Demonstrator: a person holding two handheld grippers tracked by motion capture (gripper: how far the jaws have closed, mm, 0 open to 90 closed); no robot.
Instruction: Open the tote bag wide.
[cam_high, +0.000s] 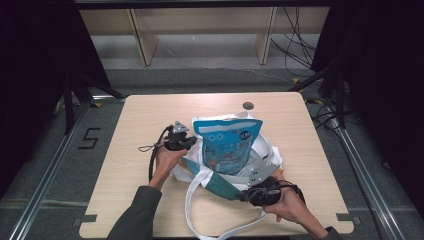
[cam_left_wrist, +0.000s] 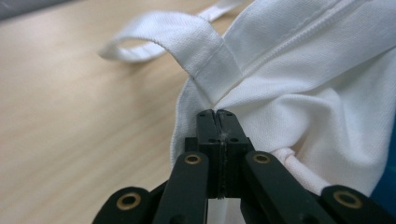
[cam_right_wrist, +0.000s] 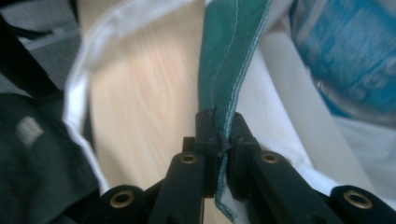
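While the white tote bag (cam_high: 265, 152) sits mid-table with the blue snack pouch (cam_high: 227, 145) poking out, left gripper (cam_high: 186, 142) pinches its white edge and right gripper (cam_high: 248, 194) pinches the teal flap (cam_right_wrist: 229, 56). Looks like the grab step; next probably pull the mouth apart gently.

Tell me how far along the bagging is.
Done: the blue pouch sits partly in the white bag, its top sticking out. In hand: the left gripper pinches the bag's white edge; the right gripper pinches its green edge. Left: probably getting the pouch fully inside.
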